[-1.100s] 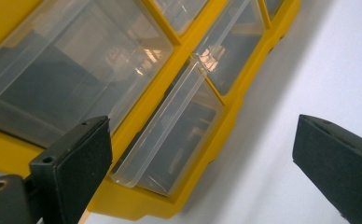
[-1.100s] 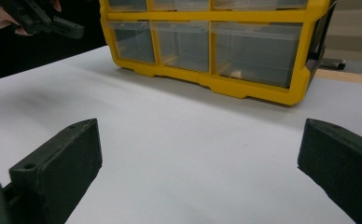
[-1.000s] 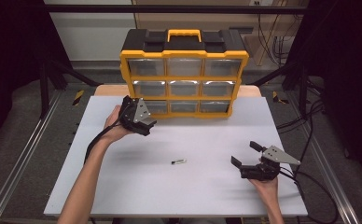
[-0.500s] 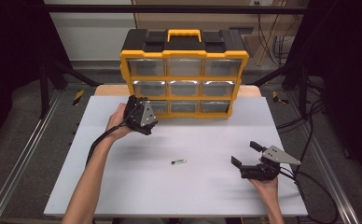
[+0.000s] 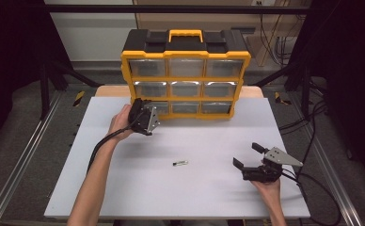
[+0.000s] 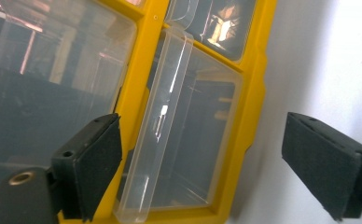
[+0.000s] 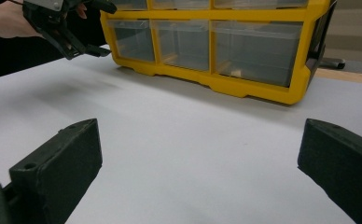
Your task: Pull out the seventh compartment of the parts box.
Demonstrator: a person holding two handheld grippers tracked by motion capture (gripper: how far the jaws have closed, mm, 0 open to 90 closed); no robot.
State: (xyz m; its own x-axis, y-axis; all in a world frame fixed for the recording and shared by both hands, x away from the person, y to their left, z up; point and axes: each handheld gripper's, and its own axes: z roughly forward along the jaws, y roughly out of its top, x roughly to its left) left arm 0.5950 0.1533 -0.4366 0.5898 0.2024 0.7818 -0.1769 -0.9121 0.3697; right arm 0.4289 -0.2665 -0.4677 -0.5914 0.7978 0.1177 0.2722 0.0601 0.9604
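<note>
- The left gripper [image 5: 148,123] is held at the bottom-left drawer [image 6: 188,140] of the drawer cabinet [image 5: 185,75]. Its jaws have just been closing a little and are seen wide apart in the left gripper view; the drawer's clear pull tab [image 6: 158,135] stands between the pads, and neither pad is pressed on it.
- The drawer is made of clear, glossy plastic with rounded corners and is set in a smooth yellow frame.
- The cabinet is built as a yellow box with a black top, a yellow carry handle [image 5: 185,35] and nine clear drawers in three rows. It stands at the far edge of the table [image 5: 124,188].
- A small thin part [image 5: 180,163], dark with a pale end, lies near the middle of the table, well apart from both grippers.
- The right gripper [image 5: 252,160] is rested low near the table's right edge, jaws wide open, with nothing between the flat black pads [image 7: 62,163].
- The table top is a matt, pale grey sheet. Dark floor, metal rails and cables surround it.
</note>
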